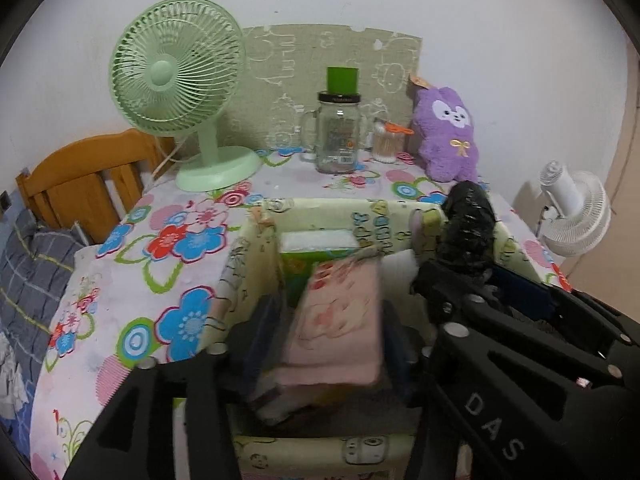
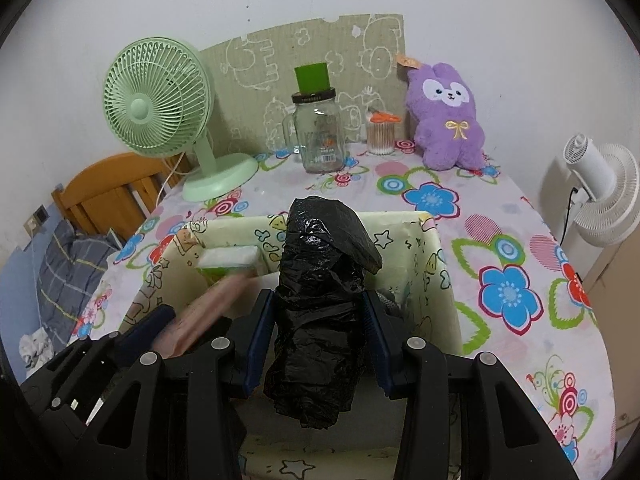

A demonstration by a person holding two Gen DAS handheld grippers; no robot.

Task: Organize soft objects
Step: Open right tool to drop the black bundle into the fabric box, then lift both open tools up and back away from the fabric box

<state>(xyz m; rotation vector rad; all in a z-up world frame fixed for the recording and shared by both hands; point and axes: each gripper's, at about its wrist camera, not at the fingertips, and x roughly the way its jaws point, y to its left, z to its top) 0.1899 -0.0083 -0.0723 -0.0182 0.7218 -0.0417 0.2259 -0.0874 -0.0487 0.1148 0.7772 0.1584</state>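
Over the fabric storage box (image 2: pixel 436 280): right gripper (image 2: pixel 318 334) pinches a black plastic-bag roll (image 2: pixel 320 300); left gripper (image 1: pixel 328 336), jaws spread, flanks a pink packet (image 1: pixel 336 320) inside the box. Step: stowing. Next, likely: lower the roll, release.

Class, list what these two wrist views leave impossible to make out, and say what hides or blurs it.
- Pink folded cloth, left wrist view: its print is motion-blurred.
- Storage box floor, both views: hidden by the cloth and the black plastic bag.
- Jar label, both views: too small to read.
- Left claw: contact with the cloth is blurred.
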